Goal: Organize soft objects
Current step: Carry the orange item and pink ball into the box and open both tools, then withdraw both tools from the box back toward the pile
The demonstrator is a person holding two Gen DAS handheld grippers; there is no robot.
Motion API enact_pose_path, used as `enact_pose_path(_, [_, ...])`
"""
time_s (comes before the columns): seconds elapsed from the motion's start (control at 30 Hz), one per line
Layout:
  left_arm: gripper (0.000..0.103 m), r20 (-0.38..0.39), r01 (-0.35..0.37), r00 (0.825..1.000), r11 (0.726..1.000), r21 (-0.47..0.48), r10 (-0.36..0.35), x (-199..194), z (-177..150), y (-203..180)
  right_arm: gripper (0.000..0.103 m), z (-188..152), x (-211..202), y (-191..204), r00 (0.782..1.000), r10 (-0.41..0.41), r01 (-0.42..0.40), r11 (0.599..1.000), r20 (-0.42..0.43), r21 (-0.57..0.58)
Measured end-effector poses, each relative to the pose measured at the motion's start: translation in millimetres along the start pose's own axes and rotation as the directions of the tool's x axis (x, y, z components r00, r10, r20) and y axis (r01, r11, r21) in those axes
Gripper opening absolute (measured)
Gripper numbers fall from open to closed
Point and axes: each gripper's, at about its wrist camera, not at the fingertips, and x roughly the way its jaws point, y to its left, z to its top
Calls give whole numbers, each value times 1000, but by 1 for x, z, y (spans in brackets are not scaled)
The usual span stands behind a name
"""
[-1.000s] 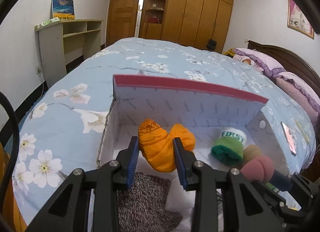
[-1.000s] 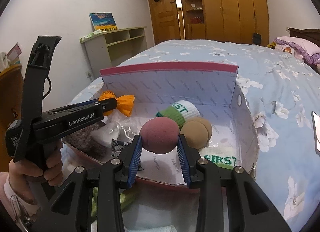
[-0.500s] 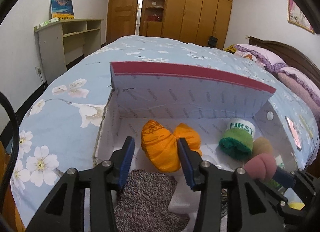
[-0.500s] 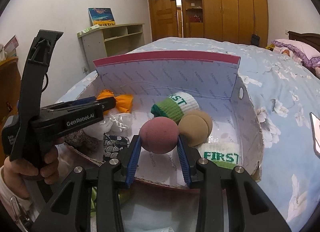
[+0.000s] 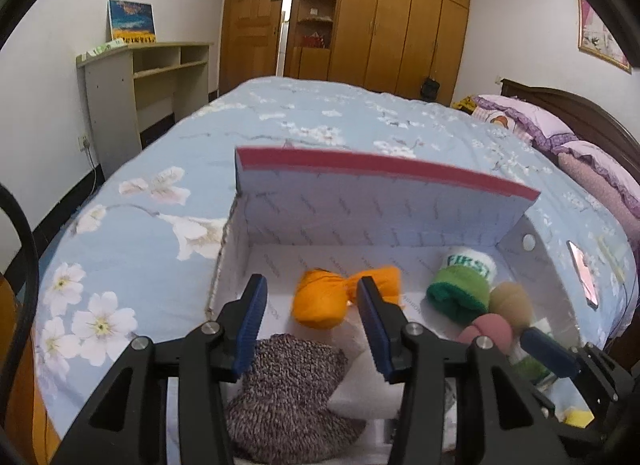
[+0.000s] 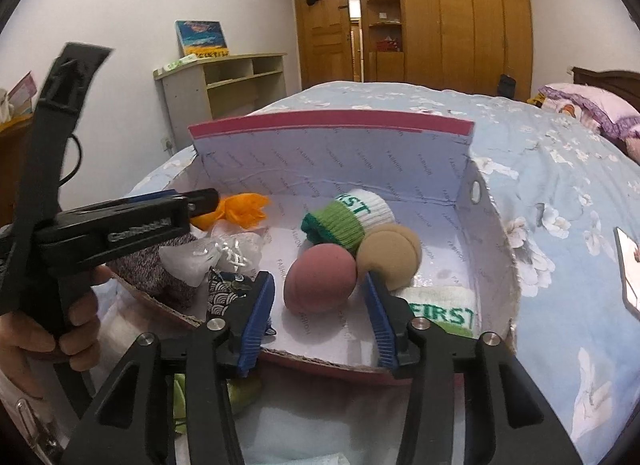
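An open white cardboard box [image 5: 376,213] [image 6: 328,153] with a red rim sits on the bed. In it lie an orange cloth bundle [image 5: 324,301] [image 6: 244,209], a green-and-white rolled sock [image 5: 464,285] [image 6: 348,217], a tan sponge ball [image 6: 390,251] [image 5: 510,299], a pink sponge ball [image 6: 320,279] [image 5: 486,329] and a grey knitted piece [image 5: 280,385]. My left gripper [image 5: 312,329] is open just short of the orange bundle. My right gripper [image 6: 318,315] is open around the pink ball, which rests on the box floor.
A flat sock marked FIRST [image 6: 444,309] and a patterned dark cloth [image 6: 226,291] lie near the box front. White plastic wrap [image 6: 216,253] lies beside the knit. A phone [image 6: 630,265] lies on the floral bedspread at right. A shelf unit [image 5: 148,77] stands by the left wall.
My left gripper opened and let the orange bundle drop into the box, then drew back. My right gripper lowered into the box and opened, releasing the pink ball.
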Motion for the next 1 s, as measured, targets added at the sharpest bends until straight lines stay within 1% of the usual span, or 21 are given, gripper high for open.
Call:
enact_pose_path(0.13, [49,14,12,1000,1000,15,-12,-14,0,-5,48,0,-4,-9,1000,29,-29,998,3,50])
enact_pose_path(0.27, [49,15,23,1000,1000,21,-24,-27,-3,-8,48,0,-7,-9,999,35,-35,998,6,51])
enact_pose_path(0.47, [49,16,20,1000,999,26,-20,-46,-9,-9,48,-2,-11,-11,998,63,-64,995,15,71])
enact_pose_path(0.57, [50,13,20,1000,1000,23,-20,-53,-13,-6,51,-2,-14,-10,996,87,-89,992,23,86])
enact_pose_path(0.67, [50,4,26,1000,1000,15,-26,-60,-16,-4,57,0,-25,-4,994,86,-90,994,63,63])
enact_pose_path(0.8, [50,-1,30,1000,999,23,-30,-68,-21,-4,57,2,-39,2,992,88,-92,995,96,42])
enact_pose_path(1.0, [50,-5,43,999,999,28,-43,-83,-28,-6,57,0,-56,6,991,84,-89,995,107,39])
